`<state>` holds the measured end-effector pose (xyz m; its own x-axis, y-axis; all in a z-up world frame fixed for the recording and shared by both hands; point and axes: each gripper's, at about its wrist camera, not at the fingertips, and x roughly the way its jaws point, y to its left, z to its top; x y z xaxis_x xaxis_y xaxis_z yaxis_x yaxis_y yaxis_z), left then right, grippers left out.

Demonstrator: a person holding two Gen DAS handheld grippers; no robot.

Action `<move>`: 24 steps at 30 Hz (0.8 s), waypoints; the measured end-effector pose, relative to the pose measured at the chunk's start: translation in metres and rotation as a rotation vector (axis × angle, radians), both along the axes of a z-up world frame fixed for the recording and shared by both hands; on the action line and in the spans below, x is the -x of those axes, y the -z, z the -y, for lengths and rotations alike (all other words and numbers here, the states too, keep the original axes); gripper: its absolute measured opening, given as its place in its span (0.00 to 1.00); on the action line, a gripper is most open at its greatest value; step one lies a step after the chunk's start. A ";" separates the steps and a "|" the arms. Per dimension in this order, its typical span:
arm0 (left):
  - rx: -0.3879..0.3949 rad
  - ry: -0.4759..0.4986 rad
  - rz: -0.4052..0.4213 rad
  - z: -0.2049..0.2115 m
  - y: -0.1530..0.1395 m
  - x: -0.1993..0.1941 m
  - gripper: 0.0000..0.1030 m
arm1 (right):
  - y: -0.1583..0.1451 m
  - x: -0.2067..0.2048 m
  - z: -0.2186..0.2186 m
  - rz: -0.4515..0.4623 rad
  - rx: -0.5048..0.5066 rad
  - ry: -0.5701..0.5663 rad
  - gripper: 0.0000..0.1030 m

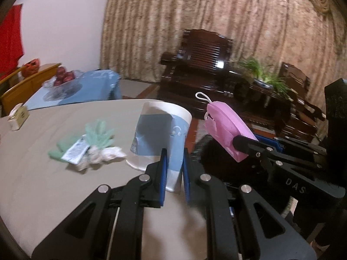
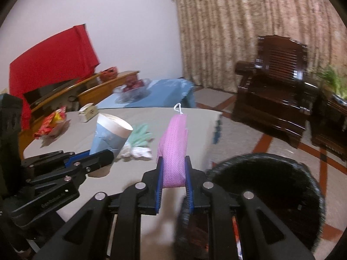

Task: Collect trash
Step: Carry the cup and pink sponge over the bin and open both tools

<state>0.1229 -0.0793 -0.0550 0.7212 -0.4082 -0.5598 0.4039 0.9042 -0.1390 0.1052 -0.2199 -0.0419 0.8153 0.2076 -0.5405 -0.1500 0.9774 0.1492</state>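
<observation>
My left gripper (image 1: pixel 175 169) is shut on a squashed blue and white paper cup (image 1: pixel 160 134), lifted above the grey table (image 1: pixel 43 184). The same cup (image 2: pixel 110 135) and left gripper (image 2: pixel 104 158) show at the left of the right wrist view. My right gripper (image 2: pixel 174 173) is shut on a folded pink face mask (image 2: pixel 174 151) with a white ear loop, held over the table's edge. In the left wrist view that mask (image 1: pixel 225 127) sits at the right in the right gripper (image 1: pixel 240 145). A green glove with crumpled white paper (image 1: pixel 91 149) lies on the table.
A black round bin (image 2: pixel 271 197) stands on the floor below right of the table edge. Red snack wrappers (image 2: pixel 52 123) and a small box (image 2: pixel 87 111) lie at the table's far left. Dark wooden armchairs (image 2: pixel 275 99), a blue-covered table with fruit (image 2: pixel 151 93) and curtains stand behind.
</observation>
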 end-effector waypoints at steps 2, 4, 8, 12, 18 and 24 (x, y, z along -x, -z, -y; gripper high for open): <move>0.003 0.027 0.003 0.014 0.001 0.000 0.12 | -0.002 0.009 0.017 0.005 0.007 0.038 0.17; 0.005 0.059 0.004 0.030 0.002 0.001 0.12 | -0.004 0.015 0.032 0.010 0.012 0.072 0.17; 0.014 0.112 0.006 0.054 0.003 -0.001 0.12 | -0.005 0.026 0.058 0.015 0.025 0.133 0.17; 0.022 0.152 0.012 0.075 0.004 -0.002 0.12 | -0.004 0.036 0.083 0.017 0.026 0.192 0.17; 0.025 0.201 0.000 0.103 0.009 -0.006 0.12 | 0.002 0.044 0.107 0.004 0.028 0.250 0.17; 0.015 0.255 -0.036 0.131 0.026 -0.010 0.12 | 0.014 0.048 0.128 -0.026 0.020 0.296 0.17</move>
<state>0.1331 -0.2107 -0.0807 0.5739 -0.5827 -0.5754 0.6131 0.7716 -0.1699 0.0571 -0.3475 -0.0556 0.8249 -0.0475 -0.5633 0.1451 0.9809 0.1298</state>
